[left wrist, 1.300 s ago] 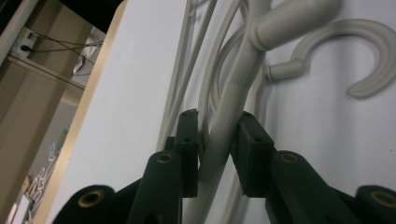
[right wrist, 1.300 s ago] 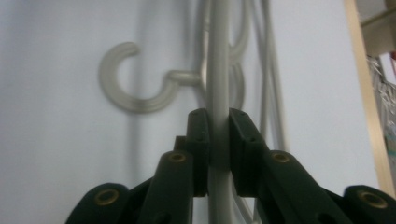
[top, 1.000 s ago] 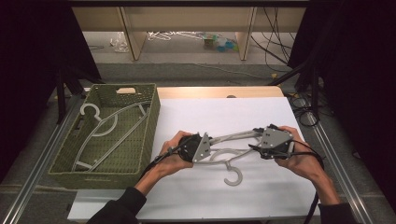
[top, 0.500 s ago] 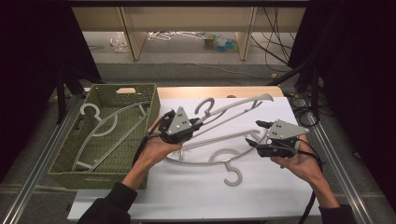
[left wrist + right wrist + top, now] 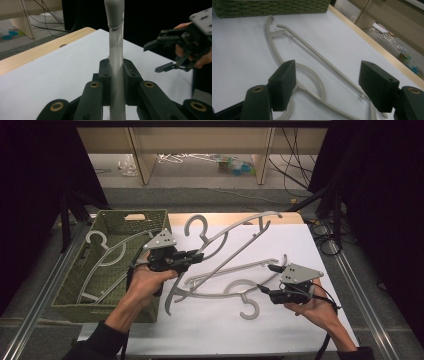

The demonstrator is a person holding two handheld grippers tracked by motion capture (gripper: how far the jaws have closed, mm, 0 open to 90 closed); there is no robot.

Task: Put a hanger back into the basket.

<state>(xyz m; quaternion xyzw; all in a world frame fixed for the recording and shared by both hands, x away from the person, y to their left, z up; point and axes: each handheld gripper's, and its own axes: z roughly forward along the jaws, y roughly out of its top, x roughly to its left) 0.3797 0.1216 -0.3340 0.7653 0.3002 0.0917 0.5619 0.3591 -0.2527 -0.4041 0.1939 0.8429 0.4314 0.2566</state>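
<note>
On the counter (image 5: 320, 245), largest first: green basket (image 5: 107, 270) at left, one hanger inside. Lifted hanger (image 5: 235, 237), tilted, clenched in left gripper (image 5: 197, 256); best carried high over the rim, then lowered flat. Second hanger (image 5: 235, 285) lay flat beneath the released right gripper (image 5: 265, 279), jaws just opened.

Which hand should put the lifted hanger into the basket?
Left, probably: the left gripper is shut on the lifted hanger beside the green basket. The right gripper is open, farther away.
</note>
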